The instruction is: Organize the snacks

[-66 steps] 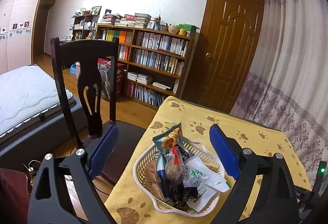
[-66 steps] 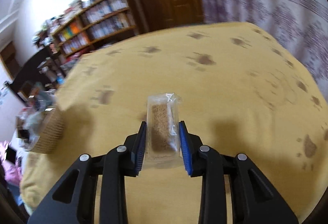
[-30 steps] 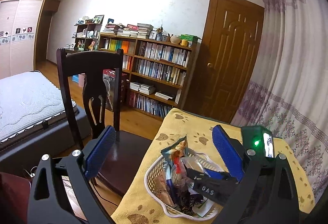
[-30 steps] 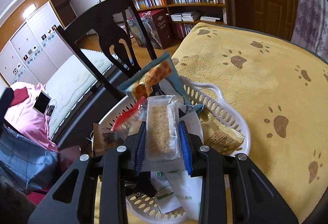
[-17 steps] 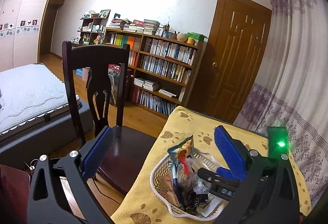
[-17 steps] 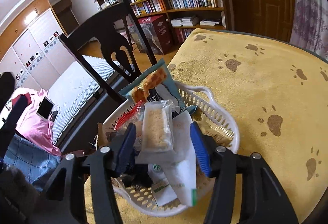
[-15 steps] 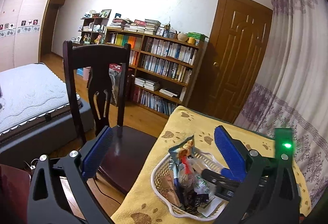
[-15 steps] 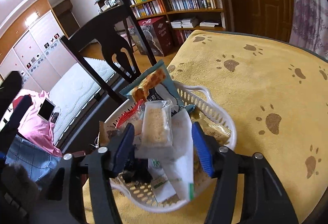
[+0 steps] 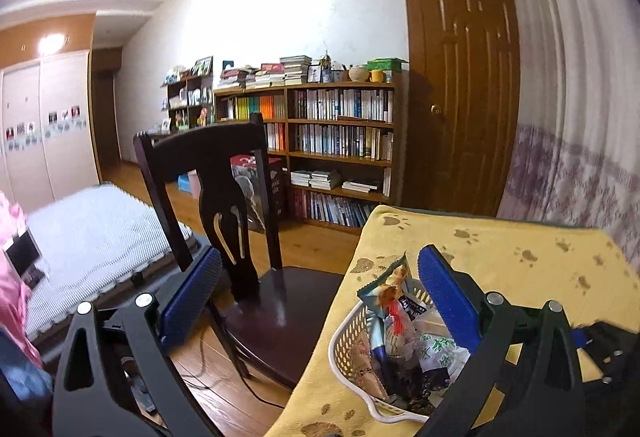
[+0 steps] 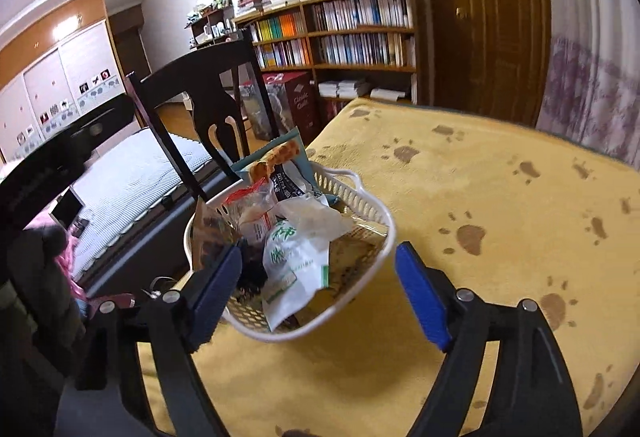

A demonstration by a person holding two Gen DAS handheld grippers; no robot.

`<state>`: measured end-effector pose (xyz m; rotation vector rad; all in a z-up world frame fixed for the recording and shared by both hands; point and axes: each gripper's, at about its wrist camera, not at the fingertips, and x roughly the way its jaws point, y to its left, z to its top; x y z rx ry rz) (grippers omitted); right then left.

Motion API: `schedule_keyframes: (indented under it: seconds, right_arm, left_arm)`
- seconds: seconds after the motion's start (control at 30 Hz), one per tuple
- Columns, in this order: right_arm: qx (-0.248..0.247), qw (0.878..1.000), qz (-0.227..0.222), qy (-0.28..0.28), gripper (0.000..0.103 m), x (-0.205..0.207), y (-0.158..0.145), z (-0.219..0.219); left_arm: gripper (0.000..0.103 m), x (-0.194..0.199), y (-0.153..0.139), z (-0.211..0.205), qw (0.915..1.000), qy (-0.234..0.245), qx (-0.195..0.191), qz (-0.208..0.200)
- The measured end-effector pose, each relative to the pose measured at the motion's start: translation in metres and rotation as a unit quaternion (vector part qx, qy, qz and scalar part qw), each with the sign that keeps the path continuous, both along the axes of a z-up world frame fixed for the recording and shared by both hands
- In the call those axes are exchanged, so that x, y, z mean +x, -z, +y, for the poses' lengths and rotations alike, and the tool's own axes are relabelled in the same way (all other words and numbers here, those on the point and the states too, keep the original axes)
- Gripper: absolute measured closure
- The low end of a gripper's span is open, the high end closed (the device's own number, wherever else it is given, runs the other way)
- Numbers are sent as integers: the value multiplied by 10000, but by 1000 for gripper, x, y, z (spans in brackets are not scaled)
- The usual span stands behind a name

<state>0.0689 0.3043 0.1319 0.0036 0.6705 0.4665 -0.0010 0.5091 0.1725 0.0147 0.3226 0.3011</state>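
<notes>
White basket (image 10: 372,215) at table's left edge holds crinkly snack packets (image 10: 298,257), judged light, soft, slippery, crushable, best pinched at a sealed edge; right gripper (image 10: 320,289) and left gripper (image 9: 320,293) both spread wide, empty, above it.

Home bedroom: bed (image 9: 92,233), bookshelves (image 9: 340,141)

So the right hand-held gripper (image 10: 320,289) isn't pinching the cracker packet anymore, it's spread wide and pulled back from the basket (image 10: 374,213).
</notes>
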Motion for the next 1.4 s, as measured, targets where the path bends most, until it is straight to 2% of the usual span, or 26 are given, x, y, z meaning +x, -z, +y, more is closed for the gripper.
schedule_keyframes:
  seconds: [0.13, 0.27, 0.3, 0.57, 1.0, 1.4]
  right_arm:
    - [-261, 9993, -280, -39, 24, -19, -3, -1]
    - [-393, 9984, -394, -110, 21, -33, -1, -4]
    - [-396, 9983, -414, -99, 17, -36, 0, -5]
    - [-510, 9965, -651, 72, 14, -48, -5, -13]
    - [-618, 9947, -821, 52, 5, -53, -10, -7]
    - [-1031, 9903, -928, 52, 5, -57, 0, 7]
  left_arm:
    - [3, 1, 1, -16, 9991, 102, 400, 86]
    - [3, -1, 0, -27, 9979, 229, 594, 92]
    - [3, -2, 0, -29, 9978, 247, 614, 92]
    - [3, -7, -3, -37, 9966, 315, 752, 66]
    - [3, -5, -4, -45, 9945, 361, 976, 85]
    - [3, -3, -3, -46, 9936, 252, 1091, 159]
